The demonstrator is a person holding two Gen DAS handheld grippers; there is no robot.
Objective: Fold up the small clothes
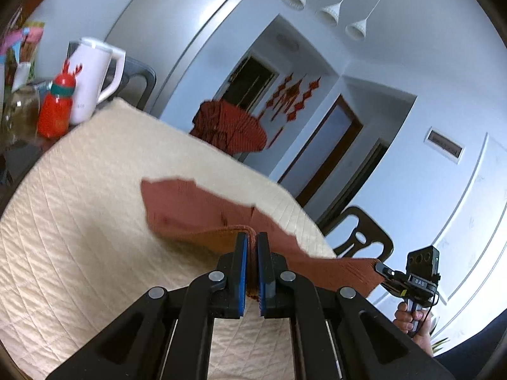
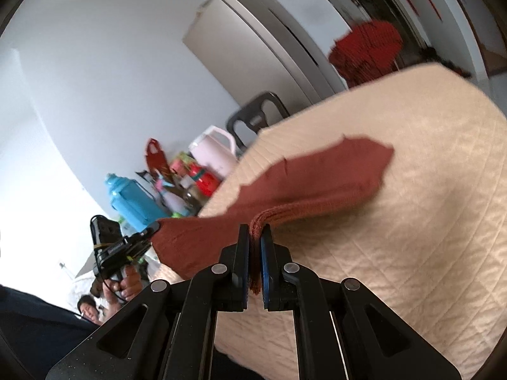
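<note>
Over quilted beige cover (image 1: 95, 221), rust knit garment (image 1: 196, 209) stretched sideways between left gripper (image 1: 252, 272) and right gripper (image 2: 255, 262), both clamped on its near edge, far end trailing ahead on cover

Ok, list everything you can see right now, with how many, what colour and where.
knit garment: one, rust brown, near edge pinched by both grippers, far end on the cloth
quilted cloth: one, beige, covering the table
kettle: one, pale pink, table's far corner
bottle: one, red, beside the kettle
jug: one, blue, among the clutter by the kettle
red garment: one, heaped beyond the table
chairs: two, dark, at the table's edges
pendant lamps: three, white, ceiling
left gripper: black, blue pads, shut on the garment
right gripper: same, shut on the garment
</note>
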